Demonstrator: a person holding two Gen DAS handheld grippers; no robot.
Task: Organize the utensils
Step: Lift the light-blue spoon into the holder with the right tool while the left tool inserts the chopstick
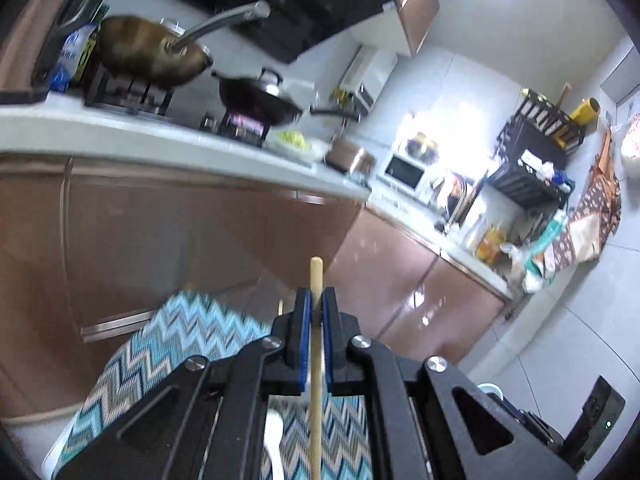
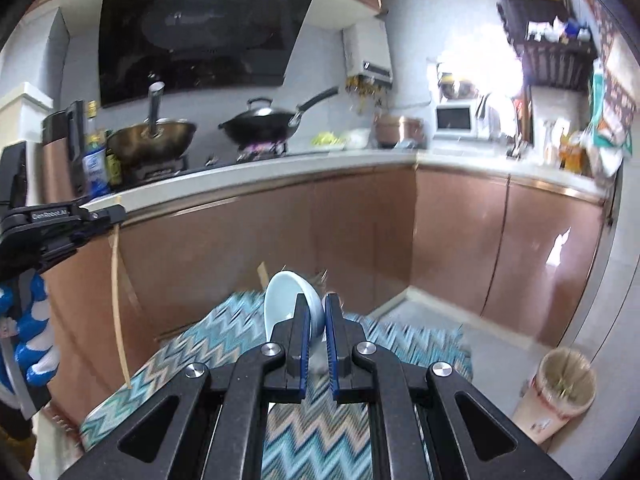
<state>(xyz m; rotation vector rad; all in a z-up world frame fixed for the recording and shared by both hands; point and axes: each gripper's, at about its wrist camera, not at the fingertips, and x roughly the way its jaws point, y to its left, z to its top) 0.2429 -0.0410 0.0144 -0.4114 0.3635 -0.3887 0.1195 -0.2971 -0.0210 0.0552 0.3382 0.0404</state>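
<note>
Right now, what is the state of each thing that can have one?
Left gripper: shut on chopstick.
Chopstick: held upright, above the mat.
Right gripper: shut on spoon.
Spoon: held, bowl pointing up.
Mat: lying flat, below both grippers.
Black wok: on a lit burner.
Bin: open.

We see a black wok point(image 2: 262, 126) and a brass-coloured pan point(image 2: 152, 138) on the hob, a white microwave point(image 2: 456, 120) on the pale worktop point(image 2: 280, 162), a zigzag-patterned cloth point(image 2: 320, 432) below, and a lined bin point(image 2: 560, 392) on the floor.
</note>
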